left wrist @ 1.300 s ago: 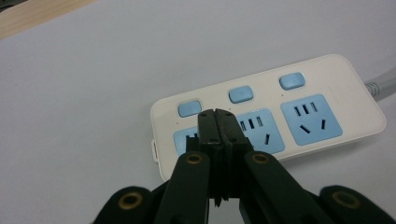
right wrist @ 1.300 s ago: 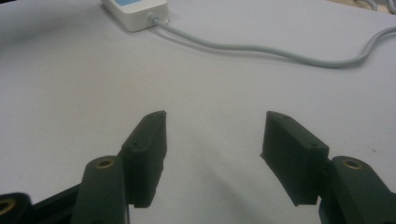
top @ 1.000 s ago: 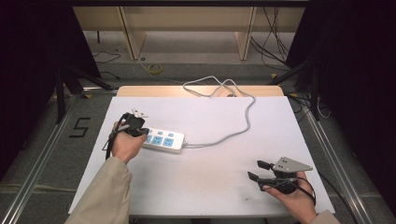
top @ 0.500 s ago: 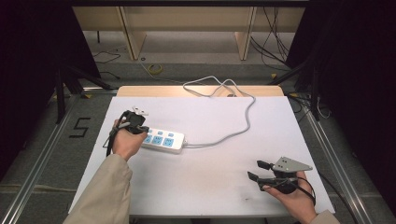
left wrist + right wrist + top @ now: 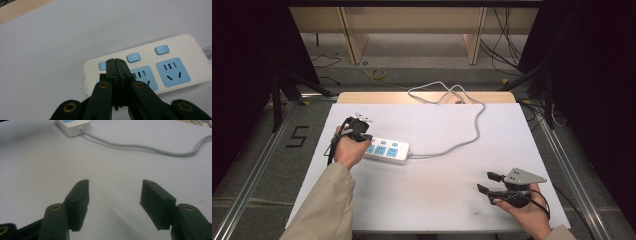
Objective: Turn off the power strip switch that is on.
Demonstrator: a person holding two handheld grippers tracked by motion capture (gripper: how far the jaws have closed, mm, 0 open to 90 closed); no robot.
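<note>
A white power strip (image 5: 387, 151) (image 5: 155, 70) with blue sockets and blue switch buttons lies on the white table, left of centre. My left gripper (image 5: 360, 131) (image 5: 116, 62) is shut, its joined tips resting at the strip's left end, over the leftmost blue button (image 5: 102, 66). Whether they press it I cannot tell. My right gripper (image 5: 486, 183) (image 5: 113, 192) stands open near the table's front right corner, nothing between its fingers. The strip's cable end (image 5: 75, 126) lies far ahead of it.
The strip's grey cable (image 5: 462, 131) (image 5: 140, 146) curves right, then back to the table's far edge (image 5: 427, 97), where it loops. The white tabletop (image 5: 437, 195) spreads between the two hands. Wooden furniture legs and floor cables lie beyond the table.
The left hand has shifted very slightly at the strip's left end. The right hand has kept still.
</note>
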